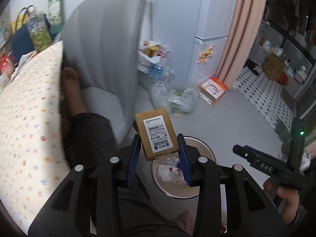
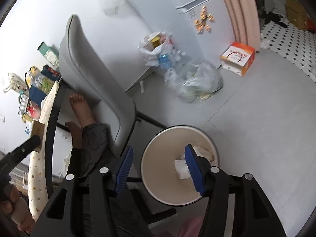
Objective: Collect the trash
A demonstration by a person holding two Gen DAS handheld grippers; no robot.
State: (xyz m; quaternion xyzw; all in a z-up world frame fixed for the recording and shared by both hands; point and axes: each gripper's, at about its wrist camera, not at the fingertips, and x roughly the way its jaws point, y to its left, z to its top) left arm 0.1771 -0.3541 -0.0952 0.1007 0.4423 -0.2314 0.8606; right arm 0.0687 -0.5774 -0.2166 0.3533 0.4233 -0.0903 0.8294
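Observation:
My left gripper (image 1: 159, 141) is shut on a small cardboard box (image 1: 157, 133) with a white shipping label, held in the air just above the rim of a round cream trash bin (image 1: 205, 148) that holds paper scraps. The same box shows at the far left of the right wrist view (image 2: 37, 131). My right gripper (image 2: 158, 154) is open and empty, hovering over the bin (image 2: 158, 167), with white paper (image 2: 180, 168) inside it. The right gripper body also shows in the left wrist view (image 1: 262, 163).
A grey chair (image 1: 104, 45) stands beside the bin, with a person's leg and bare foot (image 2: 81, 106) by it. A table with a dotted cloth (image 1: 25, 118) is at left. Clear plastic bags (image 1: 175, 96), a white bag of trash (image 2: 156, 47) and an orange box (image 2: 238, 56) lie on the floor.

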